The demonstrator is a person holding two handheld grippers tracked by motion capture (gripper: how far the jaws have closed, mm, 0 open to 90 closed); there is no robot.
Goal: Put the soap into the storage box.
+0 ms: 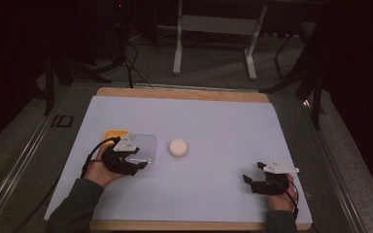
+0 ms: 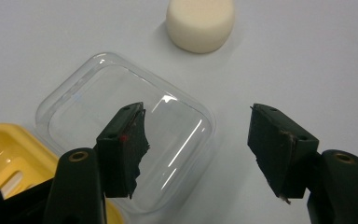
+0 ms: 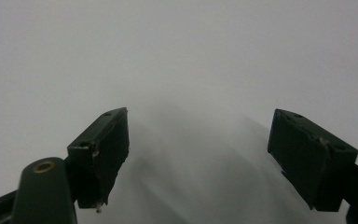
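Observation:
A clear plastic lid point(image 2: 121, 135) lies flat on the white sheet, next to a yellow box point(image 2: 9, 158); in the high view the clear plastic lid point(image 1: 144, 145) sits right of the yellow box point(image 1: 114, 135). A round white soap-like puck point(image 1: 178, 147) rests to the lid's right, and the puck point(image 2: 200, 23) is beyond the lid in the left gripper view. My left gripper point(image 2: 198, 144) is open, one jaw over the lid, the other past its edge; the left gripper point(image 1: 137, 162) hovers at the lid's near side. My right gripper point(image 1: 251, 180) is open over bare sheet, nothing between its jaws point(image 3: 198, 154).
The white sheet point(image 1: 213, 121) covers a wooden board point(image 1: 184, 93) on a grey table. A white metal stand point(image 1: 213, 29) and cables stand on the floor beyond the far edge. Bare sheet lies between the two grippers.

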